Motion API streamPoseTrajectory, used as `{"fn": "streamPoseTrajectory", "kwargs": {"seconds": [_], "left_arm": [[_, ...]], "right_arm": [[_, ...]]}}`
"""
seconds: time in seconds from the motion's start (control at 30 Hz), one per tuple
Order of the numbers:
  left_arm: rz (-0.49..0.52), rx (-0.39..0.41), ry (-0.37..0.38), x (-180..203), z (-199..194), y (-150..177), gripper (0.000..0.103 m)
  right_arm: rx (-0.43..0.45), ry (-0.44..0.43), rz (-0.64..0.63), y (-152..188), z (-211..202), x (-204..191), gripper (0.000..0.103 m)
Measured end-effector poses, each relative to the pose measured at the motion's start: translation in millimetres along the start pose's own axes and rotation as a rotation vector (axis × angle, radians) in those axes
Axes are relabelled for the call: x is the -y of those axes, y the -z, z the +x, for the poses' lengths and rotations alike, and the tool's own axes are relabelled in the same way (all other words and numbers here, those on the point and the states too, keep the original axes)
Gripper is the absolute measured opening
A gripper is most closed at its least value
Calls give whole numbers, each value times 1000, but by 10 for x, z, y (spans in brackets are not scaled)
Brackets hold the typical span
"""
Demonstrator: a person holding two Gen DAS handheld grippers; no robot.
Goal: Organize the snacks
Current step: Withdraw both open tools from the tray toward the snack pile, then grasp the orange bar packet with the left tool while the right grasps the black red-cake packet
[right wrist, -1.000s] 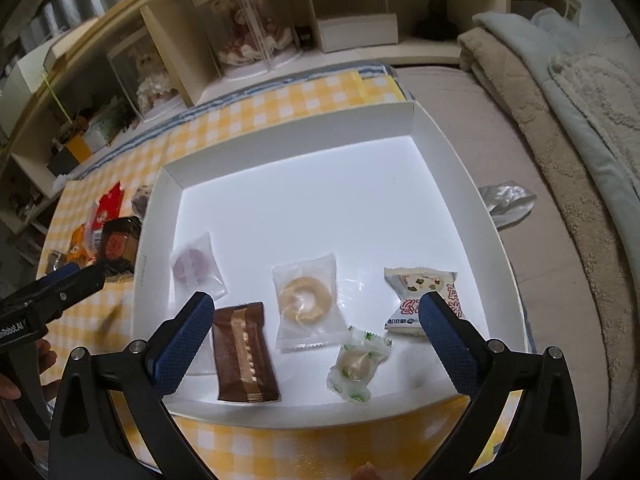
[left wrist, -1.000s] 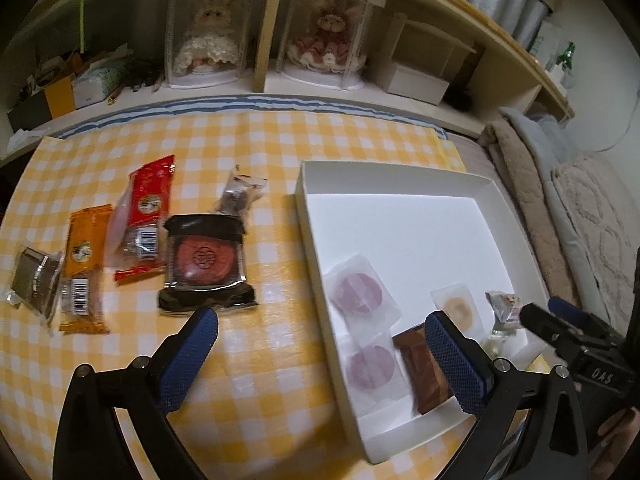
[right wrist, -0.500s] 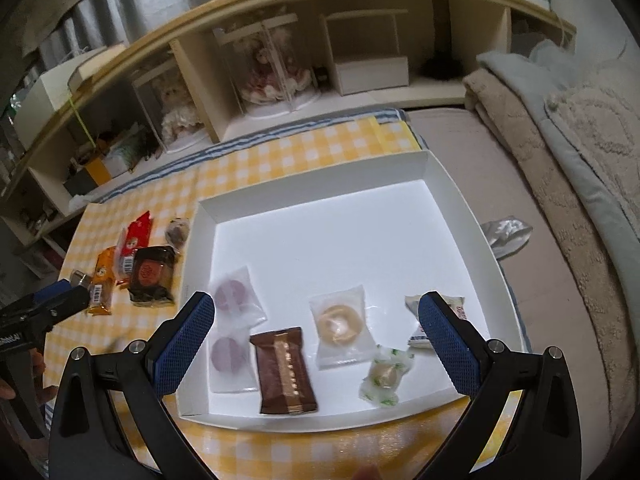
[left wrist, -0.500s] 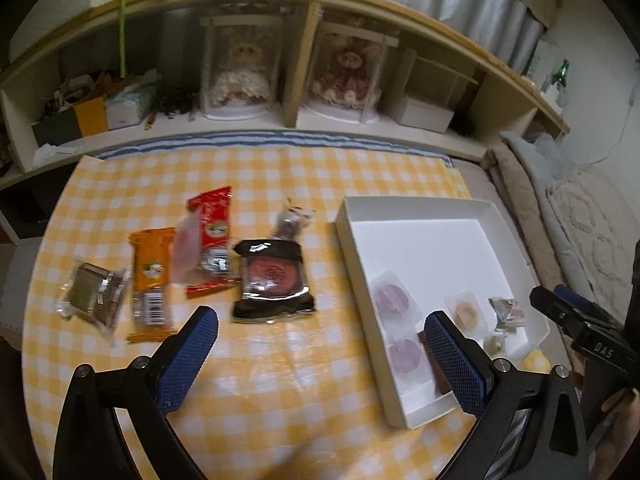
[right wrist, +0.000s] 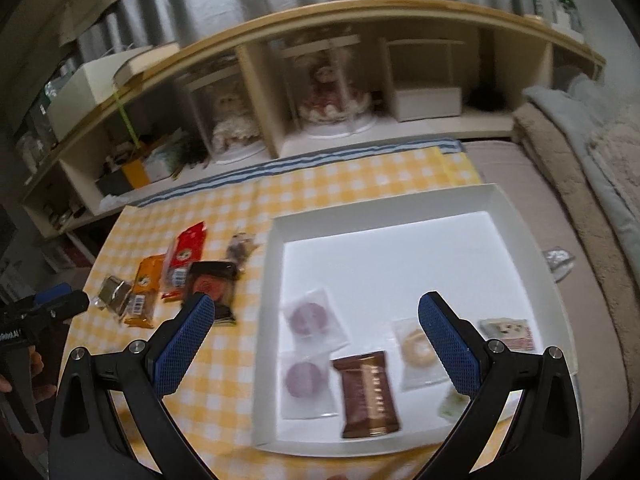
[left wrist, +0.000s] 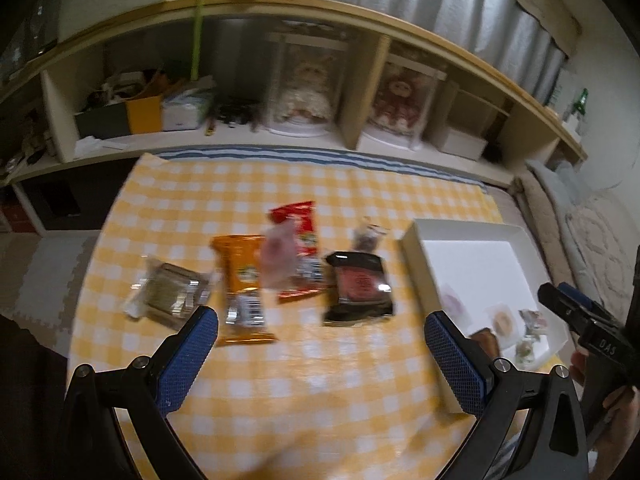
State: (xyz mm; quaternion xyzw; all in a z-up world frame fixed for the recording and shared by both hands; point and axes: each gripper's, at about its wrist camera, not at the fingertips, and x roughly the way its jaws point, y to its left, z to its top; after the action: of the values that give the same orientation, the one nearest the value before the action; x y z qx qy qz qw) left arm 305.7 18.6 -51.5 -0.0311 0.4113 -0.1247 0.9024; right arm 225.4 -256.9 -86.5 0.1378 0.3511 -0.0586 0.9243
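Note:
A white tray lies on the yellow checked tablecloth; the same tray is at the right in the left wrist view. It holds two purple rounds, a brown bar, a ring biscuit and other small packs. Loose on the cloth left of it lie a black pack, a red pack, an orange pack, a grey pack and a small dark sweet. My left gripper hangs open above the cloth. Over the tray's near part, my right gripper is open and empty.
A low shelf with two cased dolls and boxes runs behind the table. Bedding lies to the right. A crumpled silver wrapper sits on the mat beside the tray. A hand holds the left gripper.
Both grippers have risen and pulled back, so the table and tray look smaller and further off. Both stay open. The snacks have not moved.

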Motion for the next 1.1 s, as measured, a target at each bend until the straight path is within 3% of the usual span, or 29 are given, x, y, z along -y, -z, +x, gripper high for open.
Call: {"fn": "streamPoseTrajectory", "kwargs": {"seconds": [0.2, 0.43, 0.47, 0.6, 0.73, 0.8, 0.9, 1.1], "left_arm": [[-77, 31, -23, -390, -37, 77, 103], [-196, 28, 78, -696, 53, 12, 103], [-216, 21, 96, -737, 107, -4, 101], [-254, -37, 111, -838, 382, -52, 72], [-246, -100, 104, -806, 709, -79, 66], [-240, -127, 96, -763, 875, -91, 52], [-215, -164, 47, -747, 1074, -82, 49], [-165, -208, -23, -725, 1388, 0, 49]], "right_arm": [[2, -28, -26, -15, 149, -256, 103], [0, -87, -46, -53, 396, -569, 103], [7, -89, -47, -59, 444, -610, 103], [-24, -148, -62, -71, 687, -771, 103], [-97, -202, -71, -48, 968, -922, 103], [-118, -235, -76, -29, 1084, -997, 103], [-153, -225, -118, 27, 1263, -1127, 94], [-198, -160, -155, 170, 1587, -1211, 90]]}}
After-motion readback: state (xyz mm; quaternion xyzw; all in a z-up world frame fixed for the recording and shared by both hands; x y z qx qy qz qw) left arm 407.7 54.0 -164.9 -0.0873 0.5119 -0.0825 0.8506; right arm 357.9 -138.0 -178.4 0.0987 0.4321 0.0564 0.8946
